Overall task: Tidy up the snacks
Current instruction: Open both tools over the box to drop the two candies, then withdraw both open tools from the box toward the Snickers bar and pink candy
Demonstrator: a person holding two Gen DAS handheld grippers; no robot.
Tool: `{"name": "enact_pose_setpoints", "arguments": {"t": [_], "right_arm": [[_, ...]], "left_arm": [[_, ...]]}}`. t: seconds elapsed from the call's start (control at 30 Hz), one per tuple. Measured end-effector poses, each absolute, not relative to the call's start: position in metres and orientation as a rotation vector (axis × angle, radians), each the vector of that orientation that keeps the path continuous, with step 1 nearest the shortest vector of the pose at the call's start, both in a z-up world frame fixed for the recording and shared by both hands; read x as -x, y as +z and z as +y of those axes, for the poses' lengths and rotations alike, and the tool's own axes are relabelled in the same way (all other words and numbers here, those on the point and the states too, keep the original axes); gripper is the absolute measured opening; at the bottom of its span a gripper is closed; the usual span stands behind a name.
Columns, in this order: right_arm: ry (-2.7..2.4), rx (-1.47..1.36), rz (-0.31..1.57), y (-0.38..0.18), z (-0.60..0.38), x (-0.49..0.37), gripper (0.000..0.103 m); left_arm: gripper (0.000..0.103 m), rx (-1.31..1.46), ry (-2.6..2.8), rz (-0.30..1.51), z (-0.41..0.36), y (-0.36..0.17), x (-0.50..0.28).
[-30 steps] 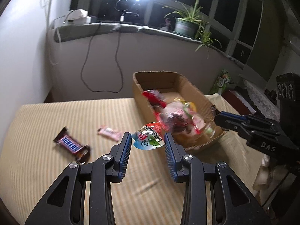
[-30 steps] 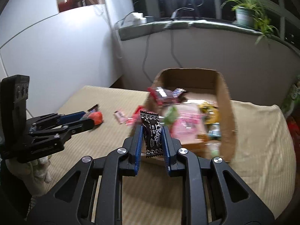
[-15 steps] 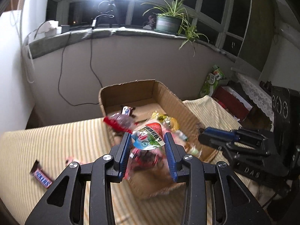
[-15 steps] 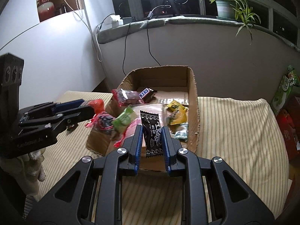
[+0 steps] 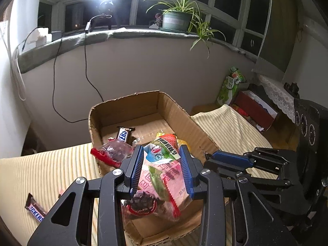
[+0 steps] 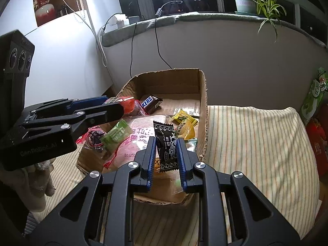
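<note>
A cardboard box [image 5: 178, 106] [image 6: 203, 88] holds several snacks: a Snickers bar [image 6: 150, 100], a big pink bag [image 5: 174, 182], yellow candies [image 6: 183, 121]. My left gripper [image 5: 162, 153] is shut on a red, blue and green snack packet [image 5: 164, 146] and holds it above the box; it also shows in the right wrist view [image 6: 114, 106]. My right gripper [image 6: 166, 141] is shut on a black candy wrapper [image 6: 167, 145] above the box's near side; it shows at the right of the left wrist view [image 5: 215, 155].
The box stands on a yellow striped cloth [image 6: 256, 143]. Another Snickers bar [image 5: 34, 209] lies on the cloth left of the box. A green bag [image 5: 230, 86] and red boxes [image 5: 254, 108] stand at the right. A windowsill with a potted plant [image 5: 176, 18] runs behind.
Both grippers have moved over the box with their snacks still held. The left gripper came from the cloth at the left to above the box's middle.
</note>
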State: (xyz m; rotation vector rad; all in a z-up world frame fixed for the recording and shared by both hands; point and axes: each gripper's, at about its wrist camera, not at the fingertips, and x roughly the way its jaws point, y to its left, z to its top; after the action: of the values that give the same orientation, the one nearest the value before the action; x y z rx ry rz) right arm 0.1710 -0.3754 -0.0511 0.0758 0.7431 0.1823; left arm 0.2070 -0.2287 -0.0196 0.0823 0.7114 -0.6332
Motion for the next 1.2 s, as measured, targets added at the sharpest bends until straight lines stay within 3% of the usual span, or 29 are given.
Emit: {"name": "enact_pose_setpoints", "arguments": {"t": [0.6, 0.67, 0.73, 0.8, 0.87, 1.0, 1.2], "right_arm": [[0.179, -0.076, 0.762, -0.054, -0.377, -0.171, 0.021], [0.177, -0.077, 0.762, -0.054, -0.378, -0.17, 0.021], [0.174, -0.079, 0.759, -0.054, -0.378, -0.17, 0.027], [0.166, -0.08, 0.75, -0.052, -0.38, -0.167, 0.047], [0.156, -0.077, 0.74, -0.05, -0.38, -0.163, 0.056], [0.156, -0.069, 0.737, -0.047, -0.379, -0.161, 0.064], [0.159, -0.093, 0.738, -0.046, -0.378, -0.157, 0.065]], "left_arm": [[0.038, -0.096, -0.624, 0.715, -0.231, -0.021, -0.209], [0.043, -0.093, -0.621, 0.712, -0.23, -0.02, -0.209], [0.047, -0.091, -0.619, 0.707, -0.23, -0.019, -0.208], [0.05, -0.09, -0.617, 0.703, -0.229, -0.018, -0.207], [0.051, -0.087, -0.616, 0.699, -0.228, -0.016, -0.207], [0.051, -0.083, -0.616, 0.691, -0.225, -0.012, -0.204], [0.051, -0.075, -0.611, 0.675, -0.218, -0.006, -0.197]]}}
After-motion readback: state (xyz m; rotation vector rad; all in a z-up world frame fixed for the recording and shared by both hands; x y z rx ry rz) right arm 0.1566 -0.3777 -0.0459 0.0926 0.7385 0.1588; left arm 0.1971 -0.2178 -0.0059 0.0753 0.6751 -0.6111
